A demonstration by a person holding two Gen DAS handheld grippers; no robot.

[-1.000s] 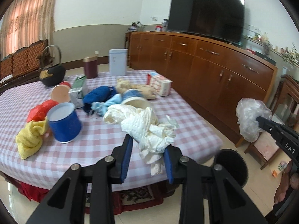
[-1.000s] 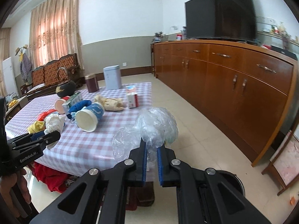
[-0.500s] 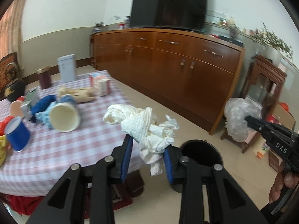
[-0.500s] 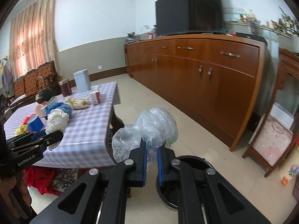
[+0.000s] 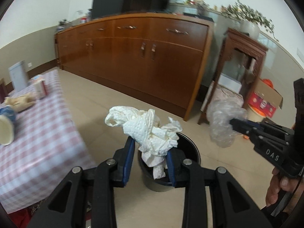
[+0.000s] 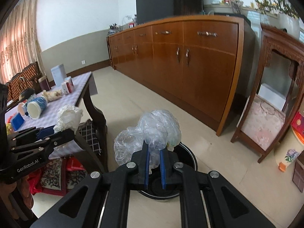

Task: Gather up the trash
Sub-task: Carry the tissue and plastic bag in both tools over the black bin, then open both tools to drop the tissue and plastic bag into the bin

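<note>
Black trash bin (image 5: 187,153): round, open-topped, on the tiled floor directly below and just ahead of both grippers. Its inside is dark; contents cannot be made out.

Left gripper (image 5: 150,153): jaws closed on a crumpled white paper towel (image 5: 150,127). The wad bulges up and forward past the blue pads (image 5: 127,161); a loose tail hangs down between them over the bin's mouth. Tool points downward at a slant.

Right gripper (image 6: 154,156): jaws set narrow, pinching a crumpled clear plastic bag (image 6: 152,129). The bag balloons above and to the left of the blue pads (image 6: 146,163), over the near rim of the bin. Tool likewise slants downward. In the left wrist view this gripper lies off to the right, bag at its tip, with a person's hand (image 5: 281,188) on the grip below it.

Checked table (image 5: 38,142): to the left of the left gripper, behind it. On it, a blue cup (image 6: 36,107) on its side with its mouth open toward the grippers and nothing visible in it, a small red-and-white carton (image 6: 68,87), a tan soft item (image 6: 52,95), and a white box (image 6: 58,75) at the far end.

Wooden sideboard (image 6: 180,57): ahead of both tools, along the wall, doors shut, with a dark television (image 6: 167,0) on top.

Cardboard box (image 5: 266,98): far right of the left gripper, open, with red printed packaging inside.
</note>
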